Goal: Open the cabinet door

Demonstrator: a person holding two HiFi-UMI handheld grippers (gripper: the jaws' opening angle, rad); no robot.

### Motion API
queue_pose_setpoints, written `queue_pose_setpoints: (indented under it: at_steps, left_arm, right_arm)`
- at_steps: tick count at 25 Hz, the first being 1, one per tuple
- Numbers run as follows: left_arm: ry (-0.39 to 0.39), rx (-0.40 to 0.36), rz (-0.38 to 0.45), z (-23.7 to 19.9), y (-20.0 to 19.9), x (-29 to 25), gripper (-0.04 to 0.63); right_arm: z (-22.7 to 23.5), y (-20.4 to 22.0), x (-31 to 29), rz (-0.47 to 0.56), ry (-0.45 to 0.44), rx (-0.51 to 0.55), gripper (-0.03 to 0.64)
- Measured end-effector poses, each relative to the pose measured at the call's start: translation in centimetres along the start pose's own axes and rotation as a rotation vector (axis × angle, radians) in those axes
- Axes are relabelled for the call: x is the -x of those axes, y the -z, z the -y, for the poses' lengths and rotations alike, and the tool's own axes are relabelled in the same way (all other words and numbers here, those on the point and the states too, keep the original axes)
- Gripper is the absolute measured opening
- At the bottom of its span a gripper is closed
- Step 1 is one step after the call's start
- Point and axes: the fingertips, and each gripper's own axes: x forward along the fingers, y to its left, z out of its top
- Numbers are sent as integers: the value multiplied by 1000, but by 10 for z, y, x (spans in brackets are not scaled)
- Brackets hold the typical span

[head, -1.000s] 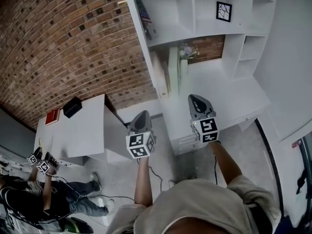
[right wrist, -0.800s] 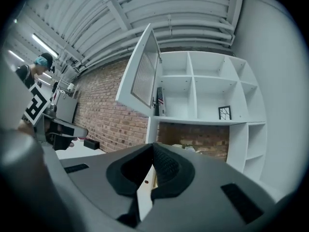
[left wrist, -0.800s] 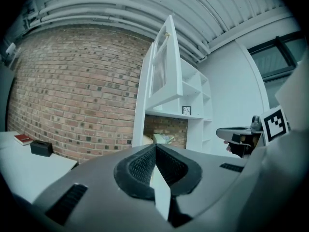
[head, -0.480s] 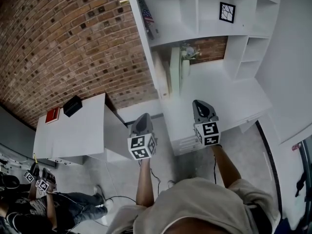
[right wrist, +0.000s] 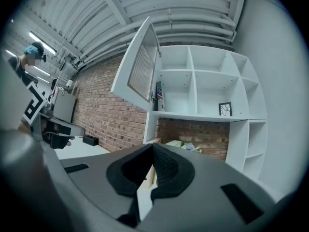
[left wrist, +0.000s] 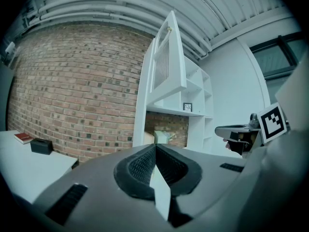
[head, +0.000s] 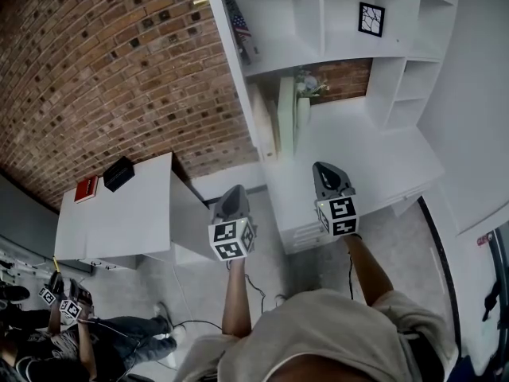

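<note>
Head view: L claw (head: pixel 232 194) closed, empty; R claw (head: pixel 327 170) same.

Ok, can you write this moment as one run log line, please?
left gripper: shut, empty | right gripper: shut, empty | cabinet door: open | contact: neither gripper touches door

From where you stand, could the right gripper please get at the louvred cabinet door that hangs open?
Probably, though not without a reach: the right gripper, jaws shut, sits well below and short of the louvred cabinet door. Nothing stands between them.
</note>
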Motion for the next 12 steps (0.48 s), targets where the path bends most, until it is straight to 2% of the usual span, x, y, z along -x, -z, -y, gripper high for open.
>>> queue_pose_setpoints:
  at_steps: [12]
  left_arm:
    - [-1,-6,-2,1,1,-7,26]
  right_arm:
    - [4,5,-6,-4,-8,-3,14]
